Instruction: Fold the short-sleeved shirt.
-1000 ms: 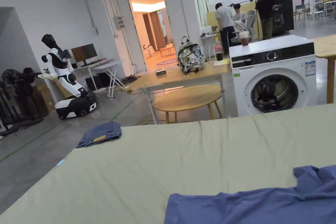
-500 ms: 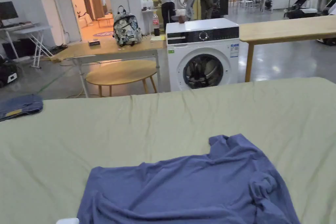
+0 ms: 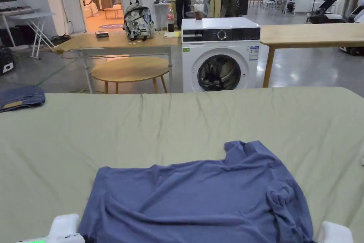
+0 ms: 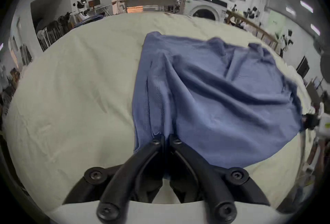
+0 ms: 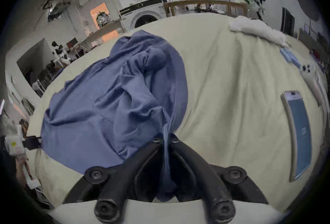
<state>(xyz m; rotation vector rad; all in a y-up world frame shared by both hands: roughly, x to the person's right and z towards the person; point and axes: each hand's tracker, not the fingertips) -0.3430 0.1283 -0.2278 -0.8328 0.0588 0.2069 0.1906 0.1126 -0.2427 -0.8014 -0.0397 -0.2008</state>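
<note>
The blue short-sleeved shirt (image 3: 199,201) lies spread on the pale green sheet (image 3: 142,130), at the near edge of the bed, its long side running left to right across the head view. The neck opening sits on the far edge, right of centre, pointing away toward the washing machine (image 3: 220,55), so the garment runs from the near hem up to that collar. Its right side is rumpled, with a sleeve bunched into a knot; the left side lies flatter, with long creases. Over to the left gripper (image 4: 165,139): in its own view the two black jaws are drawn together on the near left corner of the shirt (image 4: 214,102), cloth pinched between the tips. In the head view its white body (image 3: 64,227) pokes in at the bottom left, right beside the fabric. And the right gripper (image 5: 165,140): jaws closed down on a gathered fold of the shirt (image 5: 107,111) at the near right corner, a strip of blue running straight through the narrow slot between them. Its white casing (image 3: 334,233) peeks in at the bottom right of the head view. In the right gripper view a phone (image 5: 298,135) lies flat on the sheet well off to the side, and a white bundle of cloth (image 5: 257,29) sits near the far edge. Folded denim (image 3: 21,98) rests at the far left corner.
</note>
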